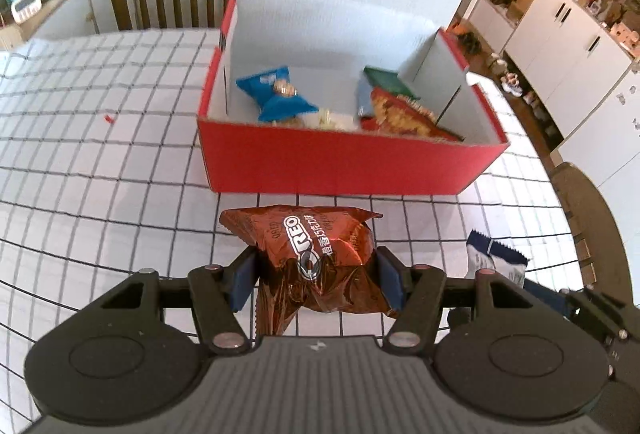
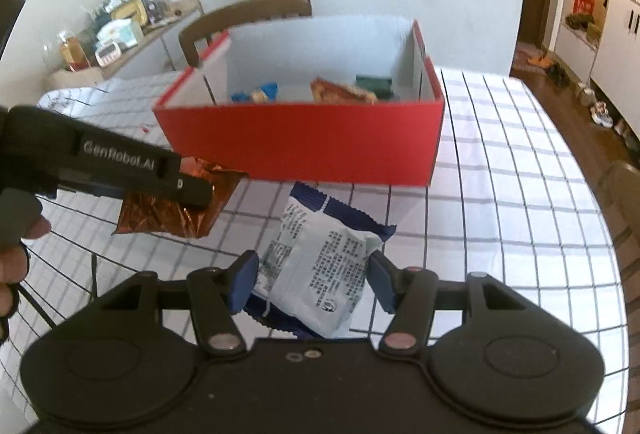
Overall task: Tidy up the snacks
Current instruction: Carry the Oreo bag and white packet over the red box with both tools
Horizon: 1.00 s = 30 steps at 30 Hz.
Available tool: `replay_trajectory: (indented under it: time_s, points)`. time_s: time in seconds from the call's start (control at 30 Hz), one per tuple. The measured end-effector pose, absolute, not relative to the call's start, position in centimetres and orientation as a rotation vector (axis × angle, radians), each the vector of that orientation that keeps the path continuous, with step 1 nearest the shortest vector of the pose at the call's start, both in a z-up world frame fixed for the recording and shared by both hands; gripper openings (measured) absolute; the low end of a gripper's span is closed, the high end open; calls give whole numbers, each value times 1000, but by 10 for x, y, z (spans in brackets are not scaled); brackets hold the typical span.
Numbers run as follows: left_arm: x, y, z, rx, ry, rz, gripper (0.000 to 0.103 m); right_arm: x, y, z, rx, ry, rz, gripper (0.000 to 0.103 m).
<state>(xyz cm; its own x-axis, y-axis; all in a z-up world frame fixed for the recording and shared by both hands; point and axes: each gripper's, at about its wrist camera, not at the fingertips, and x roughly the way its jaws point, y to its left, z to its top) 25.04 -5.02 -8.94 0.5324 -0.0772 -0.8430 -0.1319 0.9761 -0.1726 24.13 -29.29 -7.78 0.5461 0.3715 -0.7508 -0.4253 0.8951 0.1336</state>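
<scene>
Between each claw's pads sits one packet: brown Oreo packet [image 1: 320, 258] left, white packet [image 2: 316, 282] right.

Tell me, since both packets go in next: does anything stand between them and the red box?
Nothing visible does. The brown Oreo packet in the left hand-held gripper and the white-and-blue packet in the right hand-held gripper face the red box, open-topped, across bare tablecloth.
</scene>
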Motion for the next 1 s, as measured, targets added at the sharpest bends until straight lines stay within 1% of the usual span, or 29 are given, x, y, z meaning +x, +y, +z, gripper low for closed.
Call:
replay_trajectory:
  time_s: [0.27,0.57,0.73,1.0]
  points:
    - [237,-53,-48,-177,923,36,62,247,-289,-37,-77,792,496,58]
    - [241,-51,-12,-154,859,63,62,261,-287,-4,-78,728,509,58]
    - [250,-53,3,-117,834,74,62,274,-282,10,-87,701,523,58]
    - [281,-56,11,-68,812,112,62,308,-272,20,-103,683,531,58]
